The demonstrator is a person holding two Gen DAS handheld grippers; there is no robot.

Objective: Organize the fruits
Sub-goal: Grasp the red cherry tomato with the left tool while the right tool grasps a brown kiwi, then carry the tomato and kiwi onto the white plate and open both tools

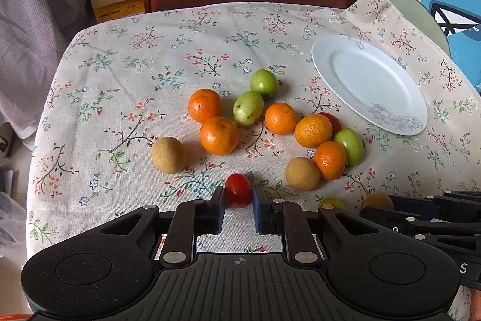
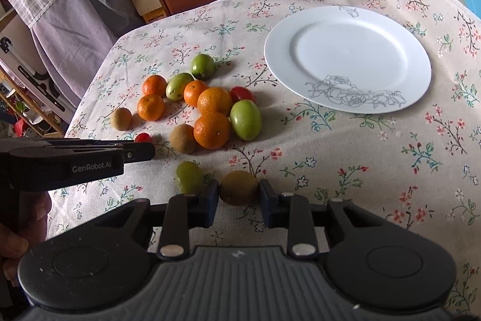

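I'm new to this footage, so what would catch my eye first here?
A bright cluster of fruit, orange, green and brown, lies mid-table on the flowered tablecloth. Right of it sits a bare white plate. Nearest the cameras, the left tongs flank a red tomato, and the right tongs flank a brown fruit.
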